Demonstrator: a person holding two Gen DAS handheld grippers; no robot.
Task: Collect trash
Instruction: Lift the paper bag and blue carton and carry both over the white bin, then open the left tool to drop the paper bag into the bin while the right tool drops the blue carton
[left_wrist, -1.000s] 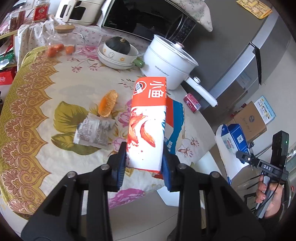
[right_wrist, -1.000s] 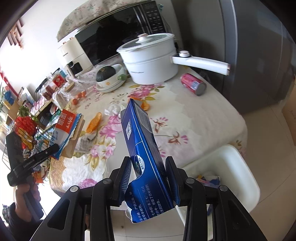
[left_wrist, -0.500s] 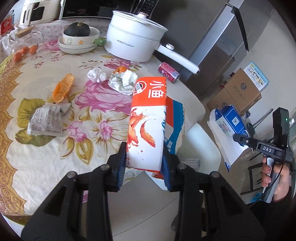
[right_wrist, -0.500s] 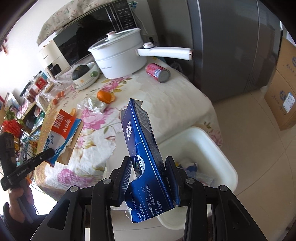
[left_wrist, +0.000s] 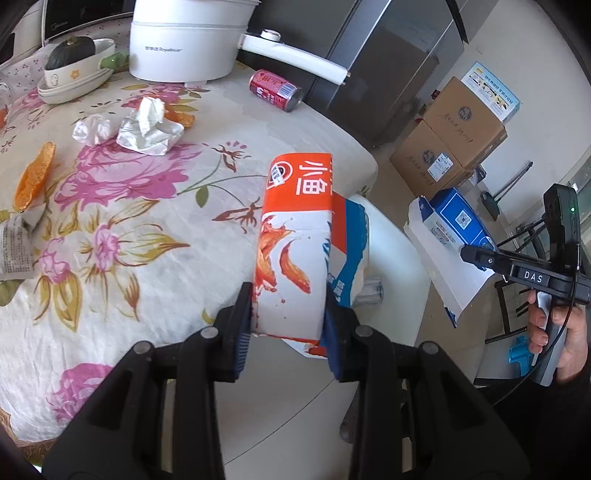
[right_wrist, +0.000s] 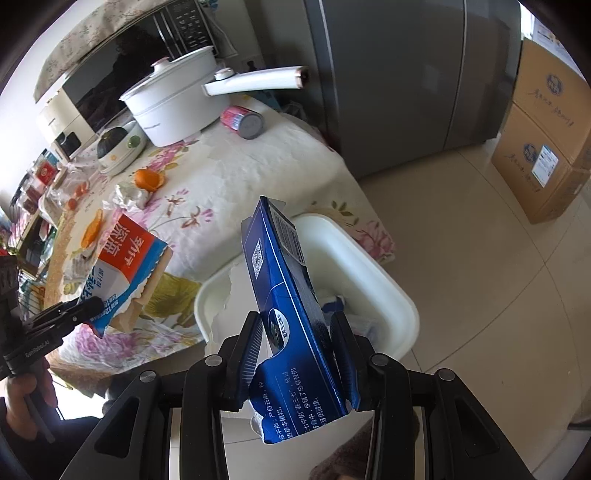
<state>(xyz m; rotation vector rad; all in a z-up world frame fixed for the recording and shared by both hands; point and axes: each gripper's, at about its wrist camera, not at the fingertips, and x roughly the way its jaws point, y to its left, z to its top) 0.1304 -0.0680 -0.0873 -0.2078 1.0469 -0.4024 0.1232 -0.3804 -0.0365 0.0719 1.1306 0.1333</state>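
Left gripper (left_wrist: 289, 325) clamps the orange carton (left_wrist: 295, 243), pads tight on its sides. Right gripper (right_wrist: 297, 343) pinches the torn blue box (right_wrist: 284, 291) (tilted, over the white bin (right_wrist: 373, 266)). Bin sits on the floor beside the table (left_wrist: 147, 221); tissues (left_wrist: 147, 127), can (left_wrist: 275, 88), peel (left_wrist: 33, 177) lie on it.

Cream tablecloth (left_wrist: 155, 221) printed with pink flowers, olive-gold leaves. Flattened carton (left_wrist: 295, 243): orange top, white body, orange splashes (blue on side panel). Torn glossy box (right_wrist: 284, 291) deep blue, white print. Rectangular plastic bin (right_wrist: 391, 291) white. Drink can (left_wrist: 275, 89) red. Lidded pot (left_wrist: 184, 48) white.
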